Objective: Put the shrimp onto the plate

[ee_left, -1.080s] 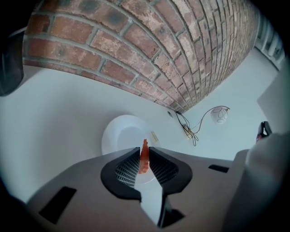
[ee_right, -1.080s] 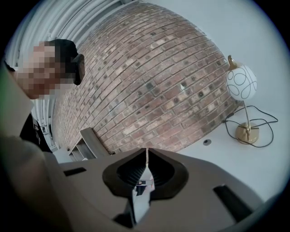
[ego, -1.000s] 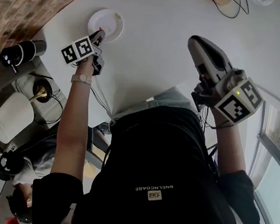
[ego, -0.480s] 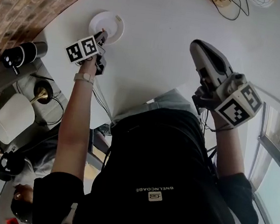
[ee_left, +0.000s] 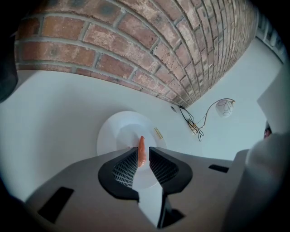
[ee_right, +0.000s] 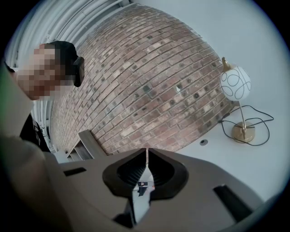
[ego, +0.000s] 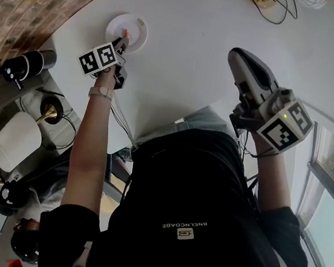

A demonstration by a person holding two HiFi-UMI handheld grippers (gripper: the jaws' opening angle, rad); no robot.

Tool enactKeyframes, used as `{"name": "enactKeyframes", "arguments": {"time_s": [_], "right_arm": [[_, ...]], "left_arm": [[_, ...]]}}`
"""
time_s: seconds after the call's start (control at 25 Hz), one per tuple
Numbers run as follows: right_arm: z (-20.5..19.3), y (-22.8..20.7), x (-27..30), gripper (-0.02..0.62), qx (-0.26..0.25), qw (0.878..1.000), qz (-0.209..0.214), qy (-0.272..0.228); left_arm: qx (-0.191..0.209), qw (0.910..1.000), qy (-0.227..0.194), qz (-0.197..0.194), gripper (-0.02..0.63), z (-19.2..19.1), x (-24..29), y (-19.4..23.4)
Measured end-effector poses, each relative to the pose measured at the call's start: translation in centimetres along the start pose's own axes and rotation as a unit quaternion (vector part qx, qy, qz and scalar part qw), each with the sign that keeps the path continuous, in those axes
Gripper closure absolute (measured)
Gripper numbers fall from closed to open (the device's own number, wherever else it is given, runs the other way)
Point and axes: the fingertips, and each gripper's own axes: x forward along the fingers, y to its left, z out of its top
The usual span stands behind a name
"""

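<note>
1. Poised over the plate point(ee_left: 111, 136) on the white table point(ego: 189, 59), with the left gripper point(ee_left: 143, 153) pinched down to a narrow slot on the shrimp point(ee_left: 141, 149) and the orange tip poking out past the pads.
2. Judged to be the tail end of the carry, with no release yet. Seen hanging above the plate's inner well rather than lying in it — whether touching the plate, impossible to tell.
3. Off to the other side and raised clear of the table, with the right gripper point(ee_right: 146, 157) pressed fully together on nothing and aimed at the brick wall point(ee_right: 149, 81).
4. Next, by the look of it: lower a touch, ease the left jaws apart, let the shrimp settle near the plate's middle — then lift straight off to avoid dragging it over the rim.
</note>
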Motion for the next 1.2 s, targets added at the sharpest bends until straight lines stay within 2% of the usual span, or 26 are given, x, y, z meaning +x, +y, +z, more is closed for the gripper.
{"name": "enactKeyframes", "arguments": {"time_s": [0.76, 1.2], "right_arm": [[0.3, 0.6, 0.0, 0.58, -0.006, 1.0, 0.017, -0.004], [0.5, 1.9, 0.5, 0.58, -0.011, 0.999, 0.05, -0.005]], "left_arm": [[0.005, 0.9998, -0.018, 0.004, 0.545, 0.8, -2.3, -1.1], [0.019, 0.9969, -0.076, -0.003, 0.545, 3.2, -7.2, -4.4]]}}
